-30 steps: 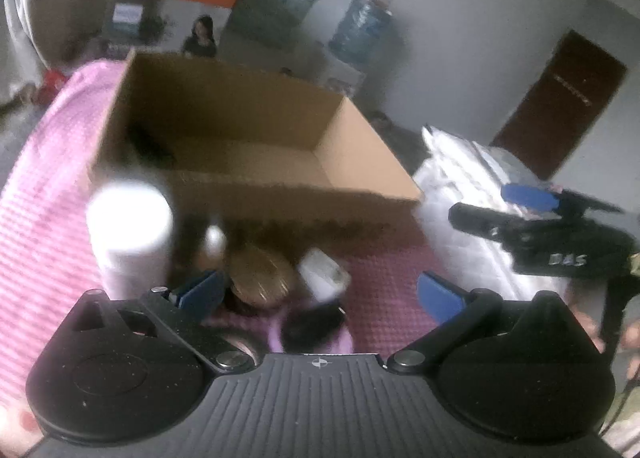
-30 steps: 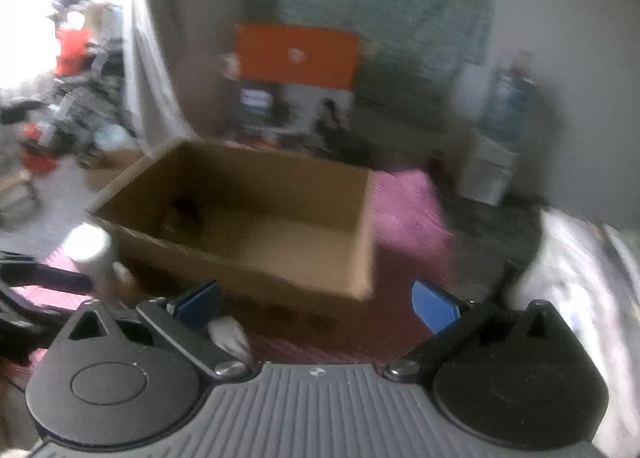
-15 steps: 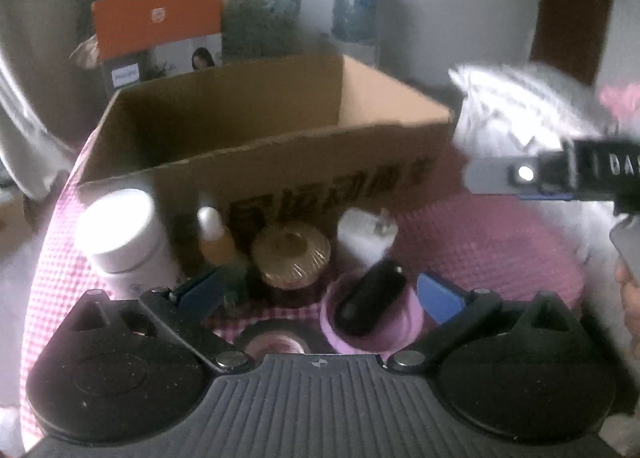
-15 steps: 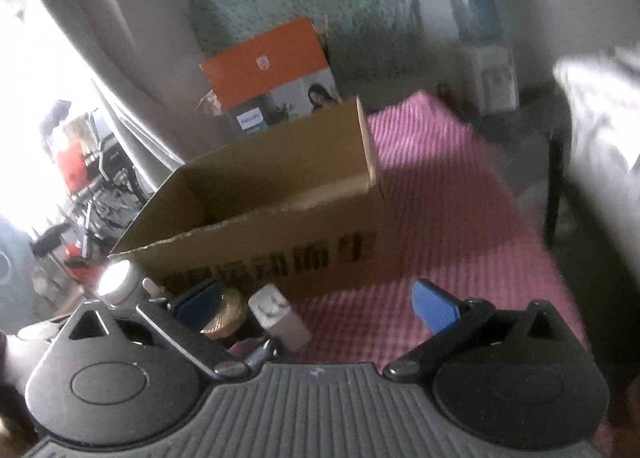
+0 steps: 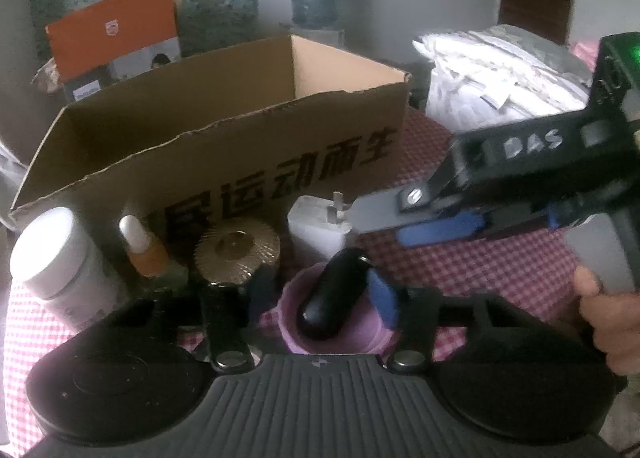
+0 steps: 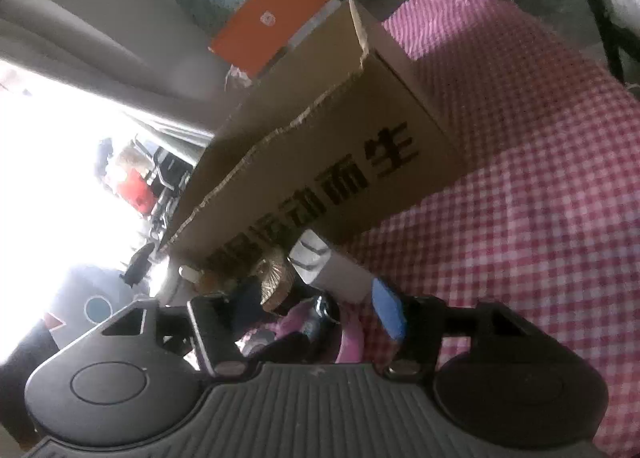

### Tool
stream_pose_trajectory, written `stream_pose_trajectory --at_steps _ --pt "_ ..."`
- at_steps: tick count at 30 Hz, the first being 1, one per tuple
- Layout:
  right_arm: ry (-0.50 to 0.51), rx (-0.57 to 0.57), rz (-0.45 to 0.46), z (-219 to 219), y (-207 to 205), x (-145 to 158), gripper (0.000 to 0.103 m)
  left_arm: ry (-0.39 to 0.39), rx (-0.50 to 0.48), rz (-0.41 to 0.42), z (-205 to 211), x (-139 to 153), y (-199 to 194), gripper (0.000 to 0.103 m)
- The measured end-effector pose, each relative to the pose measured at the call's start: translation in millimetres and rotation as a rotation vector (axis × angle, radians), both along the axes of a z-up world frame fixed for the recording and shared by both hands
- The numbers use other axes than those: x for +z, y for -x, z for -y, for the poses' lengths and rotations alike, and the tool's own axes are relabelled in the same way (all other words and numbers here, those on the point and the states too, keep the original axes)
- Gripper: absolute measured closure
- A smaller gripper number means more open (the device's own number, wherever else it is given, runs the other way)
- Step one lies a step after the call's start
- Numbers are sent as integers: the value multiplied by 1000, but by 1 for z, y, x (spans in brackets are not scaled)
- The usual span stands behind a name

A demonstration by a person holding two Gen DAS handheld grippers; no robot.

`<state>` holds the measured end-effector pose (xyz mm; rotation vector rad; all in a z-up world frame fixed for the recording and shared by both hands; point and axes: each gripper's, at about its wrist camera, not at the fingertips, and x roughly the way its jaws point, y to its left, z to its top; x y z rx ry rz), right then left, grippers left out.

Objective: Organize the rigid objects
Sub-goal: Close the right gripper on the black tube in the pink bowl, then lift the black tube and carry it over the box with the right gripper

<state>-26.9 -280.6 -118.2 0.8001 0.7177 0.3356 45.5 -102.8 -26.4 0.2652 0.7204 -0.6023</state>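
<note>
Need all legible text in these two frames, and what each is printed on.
"DAS": white letters on the black body of the right gripper, seen in the left wrist view.
"运动而生": large black characters on the front wall of the cardboard box; the characters before them are partly hidden by the items in front.
Orange box behind it: small white logo, too blurred to read.
White jar: label print too small to read.
</note>
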Motion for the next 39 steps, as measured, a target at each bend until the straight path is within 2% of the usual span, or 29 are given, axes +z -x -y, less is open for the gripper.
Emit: stream_pose_trajectory --at_steps 4,9,21,23,30,35,39 --pt "10 32 -15 -7 -8 -6 56 -21 -35 -22 5 -6 -3 64" --pt "21 53 -24 -15 -16 -12 71 -36 -62 -41 8 -12 -3 65" --pt "7 78 3 -21 -14 -3 71 -33 -53 -68 6 -20 -7 65" --pt "5 83 5 -22 -11 -3 71 -32 -50 -70 6 -22 -8 68" --pt "3 96 -31 -26 -16 -7 71 -9 -34 -82 2 -22 -11 88" --pt "-21 94 -69 -31 -19 -15 71 -9 -42 -69 2 -21 -7 88" --pt "-77 78 -87 -27 -21 -22 73 -4 -42 -68 1 -19 -4 88"
